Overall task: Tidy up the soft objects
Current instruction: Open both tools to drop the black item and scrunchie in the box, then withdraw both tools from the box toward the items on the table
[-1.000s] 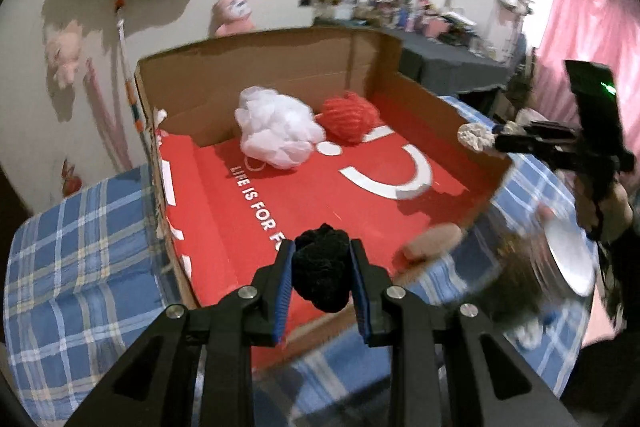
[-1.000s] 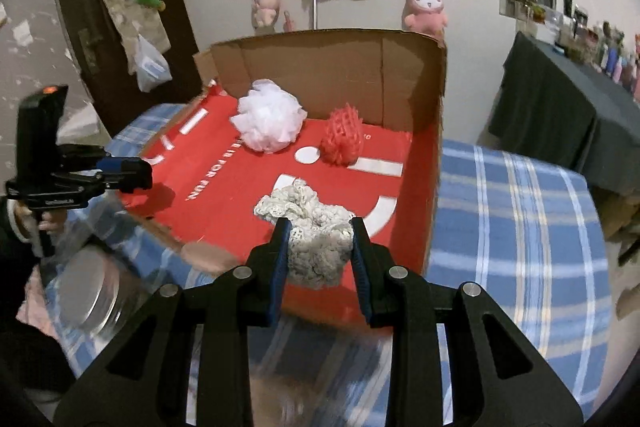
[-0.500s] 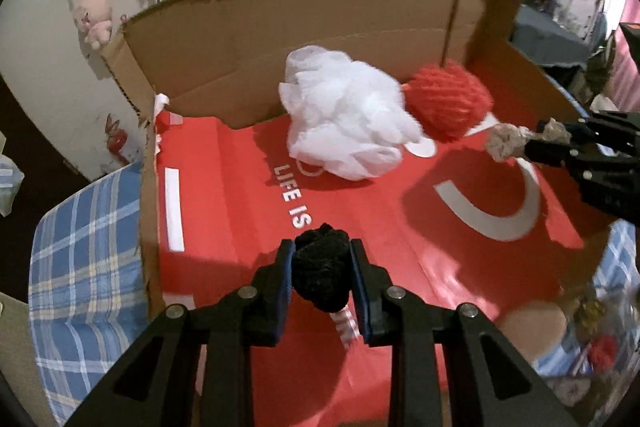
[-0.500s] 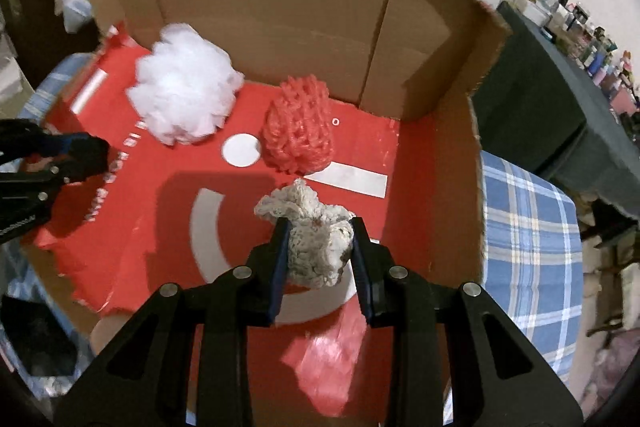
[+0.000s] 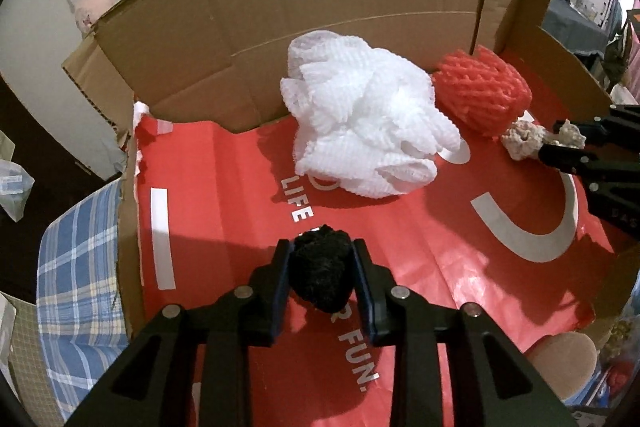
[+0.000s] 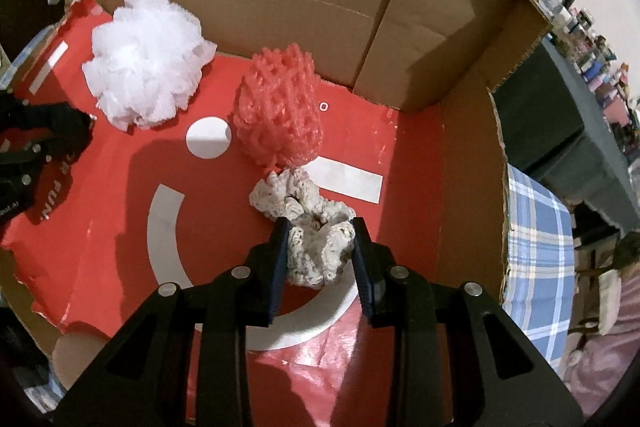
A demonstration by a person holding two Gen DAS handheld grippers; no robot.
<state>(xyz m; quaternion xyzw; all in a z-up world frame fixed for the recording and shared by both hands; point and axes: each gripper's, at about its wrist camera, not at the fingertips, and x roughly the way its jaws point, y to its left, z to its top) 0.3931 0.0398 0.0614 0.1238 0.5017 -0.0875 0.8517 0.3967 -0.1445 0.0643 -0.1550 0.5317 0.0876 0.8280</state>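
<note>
Over the box, the left gripper has a black puff between jaws that just eased apart a bit. Right gripper is clamped on a cream puff, just beside the red one.

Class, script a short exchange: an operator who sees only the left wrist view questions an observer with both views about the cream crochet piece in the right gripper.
Operator: I see only the tip of the right gripper and a bit of the cream crochet piece. Is it between both pads?
Observer: Yes. The right wrist view shows it squeezed between both pads, bulging out ahead of them.
Operator: What lies below it?
Observer: A white arc printed on the red liner.
Operator: Anything past the piece?
Observer: A white strip printed on the liner, just beside the red mesh pouf.
</note>
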